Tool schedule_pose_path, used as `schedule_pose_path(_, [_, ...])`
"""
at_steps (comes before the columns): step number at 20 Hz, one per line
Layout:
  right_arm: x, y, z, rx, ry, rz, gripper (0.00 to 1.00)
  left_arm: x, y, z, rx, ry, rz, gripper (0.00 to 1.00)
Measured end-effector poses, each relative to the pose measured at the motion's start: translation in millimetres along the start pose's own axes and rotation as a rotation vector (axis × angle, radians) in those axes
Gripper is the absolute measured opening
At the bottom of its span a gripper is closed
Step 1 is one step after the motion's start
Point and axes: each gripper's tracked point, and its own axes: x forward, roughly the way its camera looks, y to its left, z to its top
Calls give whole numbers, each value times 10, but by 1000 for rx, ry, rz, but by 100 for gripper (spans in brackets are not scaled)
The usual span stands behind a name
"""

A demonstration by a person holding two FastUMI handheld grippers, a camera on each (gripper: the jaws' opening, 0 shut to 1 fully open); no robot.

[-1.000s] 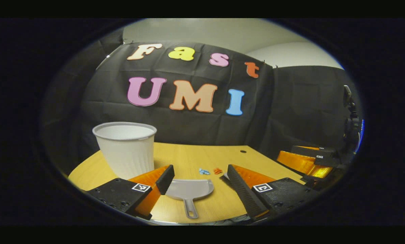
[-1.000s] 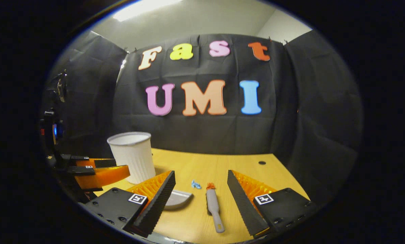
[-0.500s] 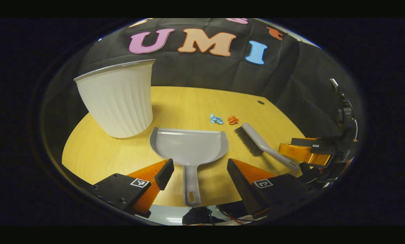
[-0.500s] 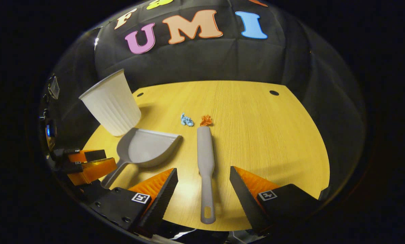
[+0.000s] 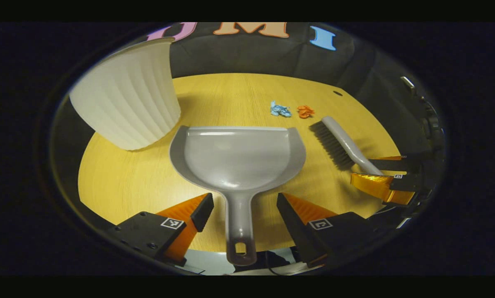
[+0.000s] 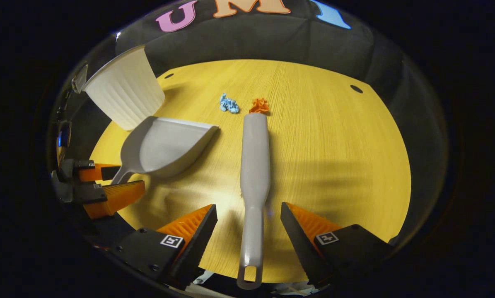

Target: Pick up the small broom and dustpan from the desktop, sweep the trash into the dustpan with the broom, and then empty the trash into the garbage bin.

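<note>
A grey dustpan (image 5: pixel 237 155) lies flat on the yellow wooden desktop (image 5: pixel 131 186), its handle running back between the fingers of my left gripper (image 5: pixel 243 205), which is open and not touching it. In the right gripper view, the grey broom (image 6: pixel 253 165) lies lengthwise with its handle between the fingers of my right gripper (image 6: pixel 249 213), also open. The dustpan (image 6: pixel 162 145) and the left gripper (image 6: pixel 100 186) sit at that view's left. The broom (image 5: pixel 338 142) and right gripper (image 5: pixel 386 176) lie at the right of the left gripper view. Blue trash (image 5: pixel 279 109) and orange trash (image 5: pixel 305 111) lie beyond the broom head.
A white ribbed garbage bin (image 5: pixel 127 97) stands on the desktop at the far left, just beyond the dustpan; the same bin (image 6: pixel 125 97) appears in the right gripper view. The desktop's near edge runs under both grippers. Black cloth walls close the back and sides.
Both grippers have tilted downward and come closer to the desktop. The dustpan handle now lies between the left fingers, the broom handle between the right fingers. Dustpan, broom and trash have not moved.
</note>
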Motion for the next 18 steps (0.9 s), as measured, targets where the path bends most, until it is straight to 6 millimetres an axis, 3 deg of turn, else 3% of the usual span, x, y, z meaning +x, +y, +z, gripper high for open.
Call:
schedule_pose_path(2, [58,17,-19,-10,23,2,98,56,1,-55,9,23,5,83])
schedule_pose_path(3, [72,29,-18,-10,30,4,91,129,4,-97,18,35,8,76])
schedule_pose_path(4, [100,35,-29,-8,33,3,73,170,16,-123,27,49,11,72])
schedule_pose_path(6, [126,40,-78,4,62,6,41,209,73,-148,30,63,27,57])
schedule_pose_path(7, [97,43,-63,12,65,4,37,182,76,-148,13,62,21,35])
schedule_pose_path(10, [117,48,-101,22,92,22,28,204,96,-185,11,103,-5,32])
schedule_pose_path(18, [112,75,-78,-6,95,69,22,201,112,-139,107,102,-45,28])
